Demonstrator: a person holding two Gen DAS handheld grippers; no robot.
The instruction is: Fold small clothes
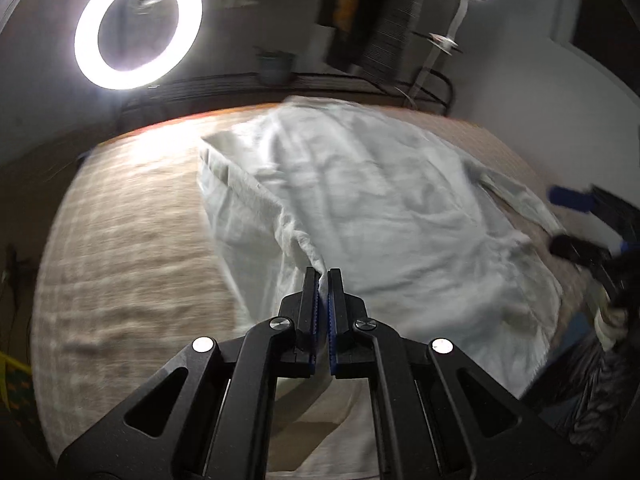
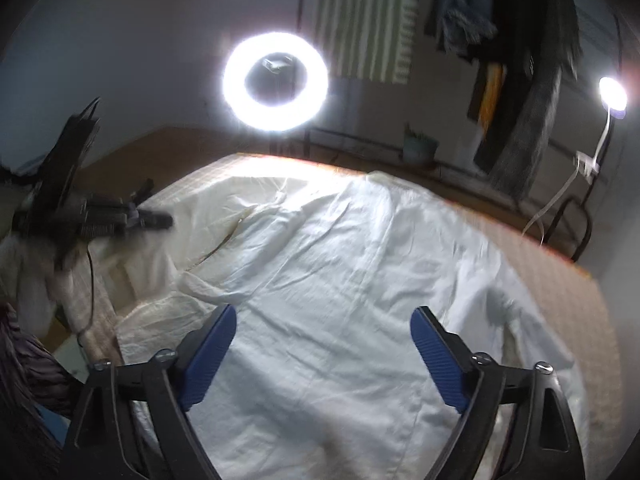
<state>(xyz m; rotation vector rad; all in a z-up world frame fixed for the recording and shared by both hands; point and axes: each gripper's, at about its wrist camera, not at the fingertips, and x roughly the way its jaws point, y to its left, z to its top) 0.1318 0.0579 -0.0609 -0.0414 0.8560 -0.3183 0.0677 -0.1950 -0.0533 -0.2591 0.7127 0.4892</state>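
Note:
A white garment lies spread on a beige patterned table. My left gripper is shut on a bunched edge of the garment and lifts it slightly. In the right wrist view the same white garment fills the table under my right gripper, which is open and empty, hovering just above the cloth. The left gripper shows at the left of that view, over the garment's left edge. The right gripper shows at the right edge of the left wrist view.
A lit ring light stands beyond the table's far edge, also in the right wrist view. A small lamp glows at the right. Dark clothes hang behind. A small pot sits past the table edge.

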